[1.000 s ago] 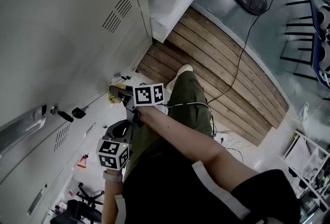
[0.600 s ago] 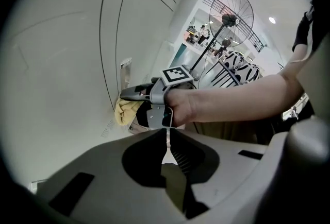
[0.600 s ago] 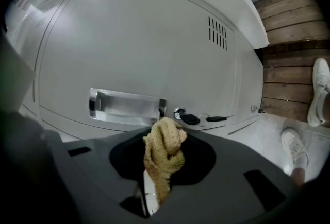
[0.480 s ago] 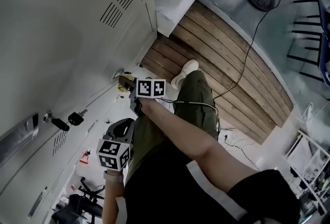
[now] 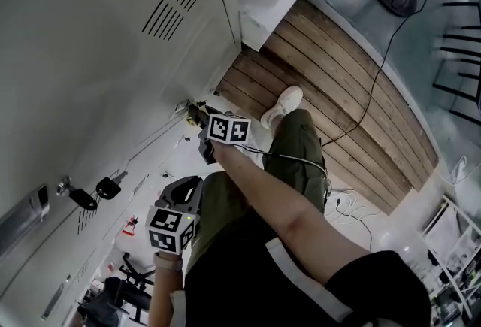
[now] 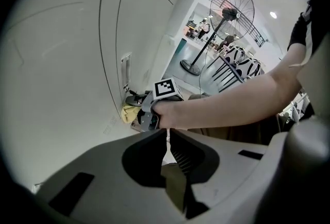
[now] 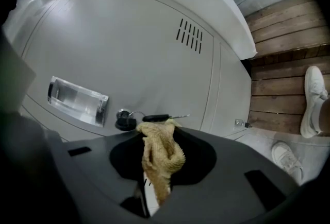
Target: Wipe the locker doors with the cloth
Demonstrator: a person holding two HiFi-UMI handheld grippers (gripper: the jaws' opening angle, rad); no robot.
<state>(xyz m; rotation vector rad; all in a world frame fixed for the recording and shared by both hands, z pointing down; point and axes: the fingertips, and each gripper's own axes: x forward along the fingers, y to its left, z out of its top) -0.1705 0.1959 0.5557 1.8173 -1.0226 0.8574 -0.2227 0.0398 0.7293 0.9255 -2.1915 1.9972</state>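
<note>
Right gripper view looks along the right gripper (image 7: 156, 135), whose jaws are pinched tight on a bunched yellow cloth (image 7: 161, 158). The wad stands proud of the tips so that fabric, not plastic, would meet the metal. It is aimed at a grey locker door (image 7: 134, 53), just by the key (image 7: 154, 118) hanging in the lock and the recessed handle (image 7: 77, 100), which likely explains the outstretched arm in the head view. Whether the cloth presses on the door or sits just off it is hard to tell. The left gripper (image 6: 167, 134), jaws brought together on nothing, hangs back beside the person's body, spare to a one-handed wipe.
</note>
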